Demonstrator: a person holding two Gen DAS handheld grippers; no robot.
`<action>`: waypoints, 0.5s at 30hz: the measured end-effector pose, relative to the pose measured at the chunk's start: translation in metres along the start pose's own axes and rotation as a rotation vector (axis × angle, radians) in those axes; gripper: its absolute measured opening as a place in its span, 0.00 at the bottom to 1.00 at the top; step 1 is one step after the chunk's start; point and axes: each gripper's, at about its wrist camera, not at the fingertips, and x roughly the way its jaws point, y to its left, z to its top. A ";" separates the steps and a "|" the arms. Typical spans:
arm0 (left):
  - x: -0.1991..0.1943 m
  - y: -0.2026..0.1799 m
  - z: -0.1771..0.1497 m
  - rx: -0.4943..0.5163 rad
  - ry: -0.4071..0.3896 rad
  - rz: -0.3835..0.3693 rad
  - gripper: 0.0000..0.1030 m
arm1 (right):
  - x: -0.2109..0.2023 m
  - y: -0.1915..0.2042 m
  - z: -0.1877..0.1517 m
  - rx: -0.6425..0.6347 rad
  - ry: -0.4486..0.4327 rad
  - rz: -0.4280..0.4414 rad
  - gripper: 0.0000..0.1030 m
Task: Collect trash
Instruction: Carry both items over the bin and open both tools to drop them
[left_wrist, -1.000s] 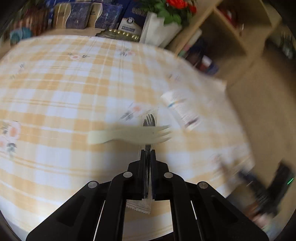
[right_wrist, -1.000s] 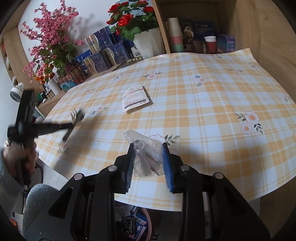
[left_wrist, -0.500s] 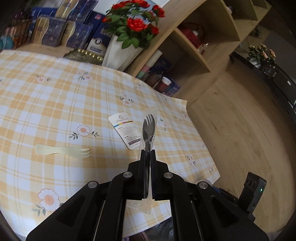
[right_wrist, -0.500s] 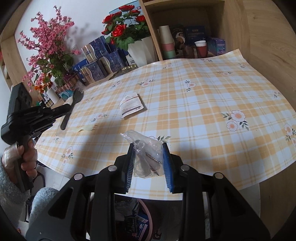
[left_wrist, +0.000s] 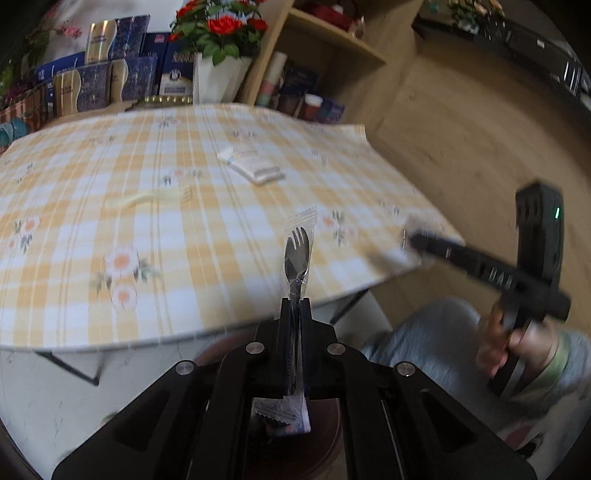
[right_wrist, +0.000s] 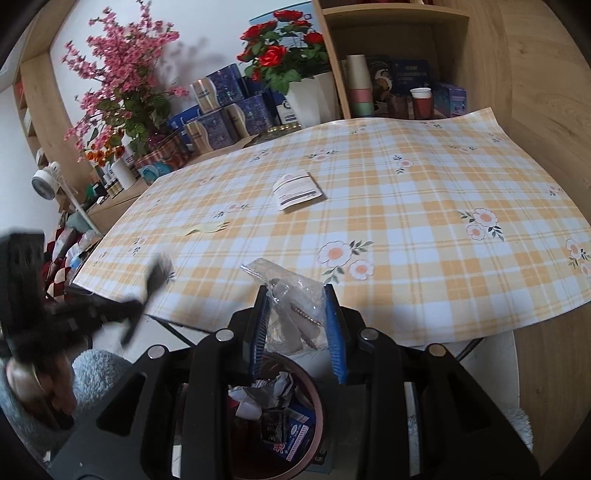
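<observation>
Trash bin (right_wrist: 317, 402) below checked tablecloth (right_wrist: 406, 206).

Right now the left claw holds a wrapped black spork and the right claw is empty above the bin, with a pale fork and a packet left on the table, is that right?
Not quite: the right claw is not empty. The right wrist view shows it shut on a crumpled clear bag above the bin. The rest stands: the left claw holds the spork, and the fork and packet lie on the table.

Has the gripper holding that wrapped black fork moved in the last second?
Yes. The left gripper with the wrapped fork has pulled back off the checked tablecloth toward its near edge, now hanging over the trash bin below.
</observation>
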 end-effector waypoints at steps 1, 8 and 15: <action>0.003 -0.002 -0.011 0.008 0.019 0.006 0.05 | -0.002 0.003 -0.003 -0.006 -0.001 0.002 0.31; 0.026 -0.011 -0.059 0.080 0.131 0.066 0.05 | -0.007 0.015 -0.015 -0.034 0.015 0.005 0.31; 0.052 -0.002 -0.069 0.059 0.255 0.088 0.05 | -0.010 0.019 -0.021 -0.045 0.021 0.004 0.31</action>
